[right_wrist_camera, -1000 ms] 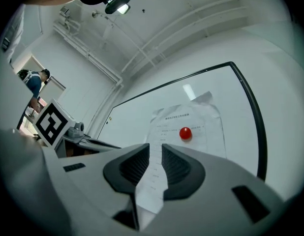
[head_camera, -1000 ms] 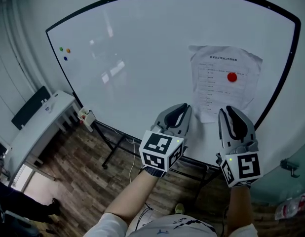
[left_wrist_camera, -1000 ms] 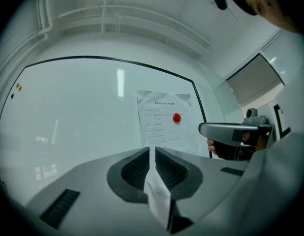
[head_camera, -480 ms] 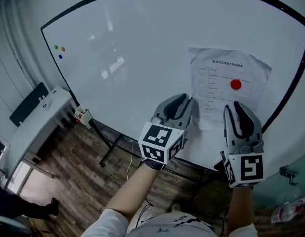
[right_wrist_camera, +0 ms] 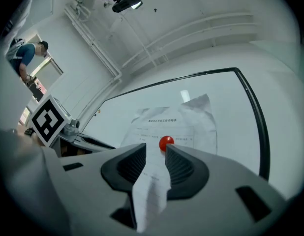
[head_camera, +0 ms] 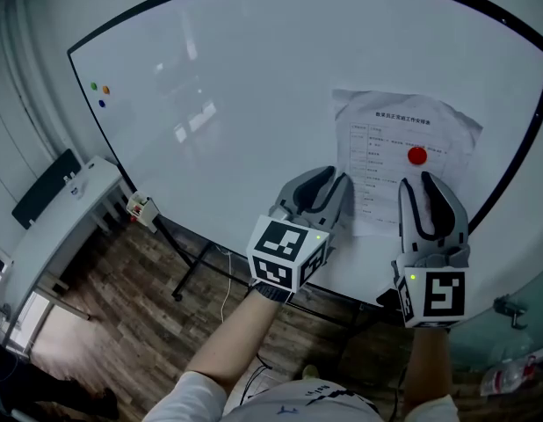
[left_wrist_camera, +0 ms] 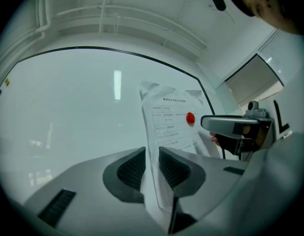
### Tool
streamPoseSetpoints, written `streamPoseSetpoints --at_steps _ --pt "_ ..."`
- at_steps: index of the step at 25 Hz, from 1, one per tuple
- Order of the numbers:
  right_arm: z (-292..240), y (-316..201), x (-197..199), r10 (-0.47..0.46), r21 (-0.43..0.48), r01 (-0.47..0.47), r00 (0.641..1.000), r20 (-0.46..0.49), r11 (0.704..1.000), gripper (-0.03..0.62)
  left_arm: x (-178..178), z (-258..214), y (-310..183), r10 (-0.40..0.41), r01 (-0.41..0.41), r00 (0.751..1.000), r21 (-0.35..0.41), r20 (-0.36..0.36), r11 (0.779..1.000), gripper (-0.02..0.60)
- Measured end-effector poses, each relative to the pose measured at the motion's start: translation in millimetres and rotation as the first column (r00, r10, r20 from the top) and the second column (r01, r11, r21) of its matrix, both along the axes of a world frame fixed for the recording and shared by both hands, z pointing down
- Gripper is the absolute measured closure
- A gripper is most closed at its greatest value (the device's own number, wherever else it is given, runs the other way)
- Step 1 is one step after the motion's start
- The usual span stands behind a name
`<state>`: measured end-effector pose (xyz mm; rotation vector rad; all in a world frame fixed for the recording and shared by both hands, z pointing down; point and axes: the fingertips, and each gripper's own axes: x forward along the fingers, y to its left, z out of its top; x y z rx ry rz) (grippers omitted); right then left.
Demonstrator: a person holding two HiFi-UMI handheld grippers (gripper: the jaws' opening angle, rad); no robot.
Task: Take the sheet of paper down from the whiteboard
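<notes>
Cool, even indoor light; bright glare streaks on whiteboard (head_camera: 254,60); strong fisheye bending at edges, black vignetted corners in both gripper views, close foreground soft.

**Room surroundings.** Head view: a floor (head_camera: 122,323) of brown wood planks runs across the lower left. A white table (head_camera: 65,222) stands on it against the pale grey wall (head_camera: 17,77). A dark flat panel (head_camera: 41,190) rises at the table's far edge, a small white box (head_camera: 140,207) sits just beside its near corner, and a thin cable (head_camera: 226,293) trails over the planks. At lower right, a glass panel (head_camera: 482,323) carries a metal fitting (head_camera: 510,308). Left gripper view: parallel white pipes (left_wrist_camera: 122,18) cross the white ceiling, with a framed window-like opening (left_wrist_camera: 253,80) at the right. Right gripper view: a person in a teal top (right_wrist_camera: 26,55) stands by a bright opening (right_wrist_camera: 48,70)
</notes>
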<state>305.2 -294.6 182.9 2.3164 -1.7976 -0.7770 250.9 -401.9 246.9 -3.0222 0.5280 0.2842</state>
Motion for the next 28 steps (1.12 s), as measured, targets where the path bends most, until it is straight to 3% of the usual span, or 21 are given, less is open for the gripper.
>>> streamPoseSetpoints --at_steps 7,13,17,20,28 --pt "-12 -11 7 0.148 -0.015 -0.152 0.980 -0.133 0.988 0.439 5 4 -3 0.006 -0.006 1.000 -0.009 0.004 1.000 0.502" --pt "-16 -19 10 0.283 -0.009 -0.298 0.916 -0.284 0.955 0.433 6 4 -5 0.014 -0.014 1.000 -0.017 -0.009 1.000 0.503" --pt "-19 -23 13 0.338 0.007 -0.354 0.885 -0.320 0.935 0.433 6 4 -5 0.024 -0.024 1.000 -0.016 -0.006 1.000 0.503" --pt "-21 -22 15 0.353 0.018 -0.368 0.874 -0.333 0.929 0.447 9 5 -4 0.030 -0.030 1.000 -0.009 0.002 1.000 0.503" --pt "-18 -23 14 0.295 0.015 -0.306 0.905 -0.306 0.952 0.464 13 4 2 0.043 -0.043 0.999 -0.006 -0.002 0.999 0.503"
